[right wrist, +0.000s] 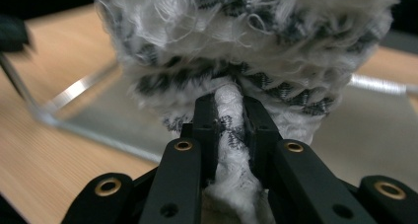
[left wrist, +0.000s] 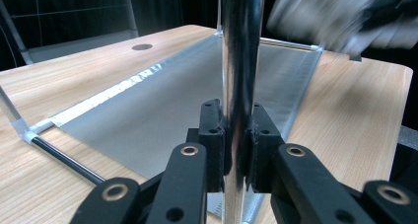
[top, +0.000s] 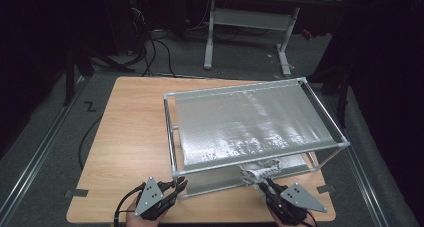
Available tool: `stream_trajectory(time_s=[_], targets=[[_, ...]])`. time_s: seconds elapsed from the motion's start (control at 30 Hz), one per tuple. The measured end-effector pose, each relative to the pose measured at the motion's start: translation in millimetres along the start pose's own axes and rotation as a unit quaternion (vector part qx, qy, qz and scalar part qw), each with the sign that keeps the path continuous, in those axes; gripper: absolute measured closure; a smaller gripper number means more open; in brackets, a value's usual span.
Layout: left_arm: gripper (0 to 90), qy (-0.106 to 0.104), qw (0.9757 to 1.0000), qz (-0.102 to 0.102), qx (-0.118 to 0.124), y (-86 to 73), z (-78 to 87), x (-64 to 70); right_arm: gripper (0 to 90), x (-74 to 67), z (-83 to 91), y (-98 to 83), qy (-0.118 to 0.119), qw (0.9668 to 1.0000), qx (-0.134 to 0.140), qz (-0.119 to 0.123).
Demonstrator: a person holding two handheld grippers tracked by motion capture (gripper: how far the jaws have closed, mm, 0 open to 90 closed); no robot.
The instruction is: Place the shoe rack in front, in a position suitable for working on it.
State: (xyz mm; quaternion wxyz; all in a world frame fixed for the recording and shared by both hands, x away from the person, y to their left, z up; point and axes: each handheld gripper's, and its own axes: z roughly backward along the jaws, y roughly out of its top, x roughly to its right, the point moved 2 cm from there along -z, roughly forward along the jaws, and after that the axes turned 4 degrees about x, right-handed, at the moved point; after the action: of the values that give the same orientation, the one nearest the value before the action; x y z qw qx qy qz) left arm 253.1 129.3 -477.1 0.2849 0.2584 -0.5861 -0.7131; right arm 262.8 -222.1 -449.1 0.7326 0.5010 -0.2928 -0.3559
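A metal-framed rack (top: 172, 132) with a silvery top sheet (top: 250, 122) and a lower silvery shelf (left wrist: 162, 115) stands on the wooden table (top: 130, 137). My left gripper (top: 176, 186) is shut on the rack's near-left upright post (left wrist: 240, 61). My right gripper (top: 264, 185) is shut on a white and dark patterned cloth (right wrist: 246, 51), bunched at the rack's near edge (top: 260, 171), just under the top sheet. In the left gripper view the cloth (left wrist: 325, 17) is a blur at upper right.
The table's front edge (top: 200, 219) lies just before both hands. A bare strip of wood runs along the left of the rack. Behind the table stand a desk frame (top: 247, 22) and cables (top: 155, 52) on the floor.
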Motion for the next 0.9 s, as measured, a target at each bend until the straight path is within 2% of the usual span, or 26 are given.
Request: stream_trajectory(time_s=[0.1, 0.13, 0.17, 0.2, 0.23, 0.3, 0.4, 0.5, 0.57, 0.67, 0.73, 0.8, 0.83, 0.9], targets=[[80.3, 0.0, 1.0, 0.0, 0.0, 0.1, 0.1, -0.6, 79.3, 8.4, -17.2, -18.3, -0.004, 0.999, -0.044, -0.002], [80.2, 0.0, 1.0, 0.0, 0.0, 0.1, 0.1, -0.6, 79.3, 8.4, -17.2, -18.3, -0.004, 0.999, -0.044, -0.002], [80.2, 0.001, 1.0, -0.001, -0.001, 0.1, 0.3, -0.8, 79.2, 15.1, -26.6, -30.1, -0.012, 0.9971, -0.075, -0.004], [80.2, 0.001, 1.0, -0.001, -0.001, 0.1, 0.3, -0.8, 79.2, 15.1, -26.6, -30.1, -0.012, 0.9971, -0.075, -0.004], [80.2, 0.0, 1.0, 0.0, -0.001, 0.1, 0.6, -1.6, 79.0, 23.4, -34.0, -41.0, -0.015, 0.9946, -0.102, -0.006], [80.2, 0.0, 1.0, -0.002, -0.002, 0.0, 0.9, -2.1, 78.0, 31.2, -36.9, -48.1, -0.025, 0.9928, -0.117, -0.008], [80.2, 0.002, 1.0, -0.001, -0.001, -0.1, 1.1, -2.8, 72.7, 40.4, -34.9, -50.3, -0.025, 0.9922, -0.117, -0.034], [80.2, 0.003, 1.0, 0.0, -0.001, -0.2, 1.4, -3.6, 55.8, 39.8, -31.8, -48.3, -0.025, 0.9937, -0.099, -0.047], [80.2, 0.003, 1.0, 0.0, -0.001, -0.2, 1.5, -4.0, 45.1, 36.2, -32.7, -45.3, -0.026, 0.9948, -0.087, -0.046], [80.2, 0.004, 1.0, 0.0, -0.001, -0.2, 1.6, -4.4, 35.3, 31.2, -41.0, -40.6, -0.036, 0.9955, -0.08, -0.036], [80.2, 0.005, 1.0, 0.0, -0.001, -0.2, 1.9, -4.9, 34.3, 31.7, -50.8, -40.9, -0.048, 0.9938, -0.095, -0.033], [80.2, 0.006, 1.0, 0.001, -0.001, -0.4, 2.2, -5.7, 35.4, 35.7, -58.5, -44.1, -0.046, 0.991, -0.116, -0.049], [80.2, 0.005, 1.0, 0.0, -0.001, -0.4, 2.2, -6.3, 38.2, 37.7, -62.2, -47.0, -0.044, 0.9883, -0.132, -0.063], [80.2, 0.007, 1.0, -0.001, -0.002, -0.4, 2.3, -7.6, 44.8, 38.6, -64.9, -48.5, -0.034, 0.9881, -0.133, -0.069]])
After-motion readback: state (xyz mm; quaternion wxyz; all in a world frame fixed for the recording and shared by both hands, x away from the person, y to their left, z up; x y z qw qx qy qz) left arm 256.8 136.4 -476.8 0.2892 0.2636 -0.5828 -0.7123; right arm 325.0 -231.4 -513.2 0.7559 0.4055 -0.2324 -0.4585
